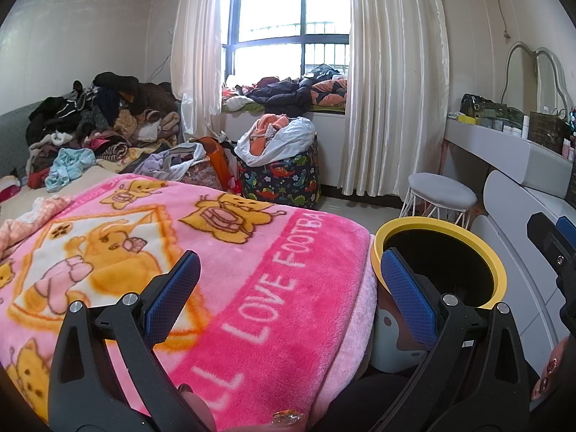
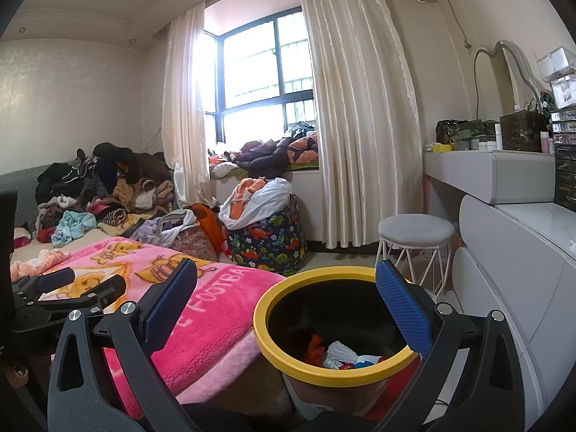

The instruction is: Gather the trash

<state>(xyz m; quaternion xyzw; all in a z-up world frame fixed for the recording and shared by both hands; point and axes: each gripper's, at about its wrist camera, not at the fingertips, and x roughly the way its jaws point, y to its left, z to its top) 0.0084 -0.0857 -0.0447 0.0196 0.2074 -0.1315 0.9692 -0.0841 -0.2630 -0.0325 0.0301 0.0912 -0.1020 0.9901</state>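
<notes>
Left wrist view: left tool (image 1: 289,273), blue pads spread wide with nothing between them, held over a pink blanket (image 1: 201,262) printed with orange cartoon figures and white lettering, which covers the bed. Bin (image 1: 494,262) with yellow rim and black inside, standing on the floor just beside the bed edge, to the right of the tool; its contents are out of sight from here. Right tool seen in part at the far right edge of this view. Right wrist view: right tool (image 2: 286,284), pads likewise wide apart and empty, held above the bin (image 2: 262,327). Trash (image 2: 340,354) lying at the bottom of the bin: a red crumpled piece, a white pleated piece, small blue and red scraps. Left tool (image 2: 81,282) visible at lower left over the blanket (image 2: 216,320). Round stool (image 2: 417,232) with grey seat and white wire legs, behind the bin and beside the counter (image 2: 504,176), which carries bottles, boxes and a mirror. Dinosaur-print basket (image 2: 273,241) full of cloth below the window. Heap of clothes (image 2: 104,187) at the far end of the bed.
</notes>
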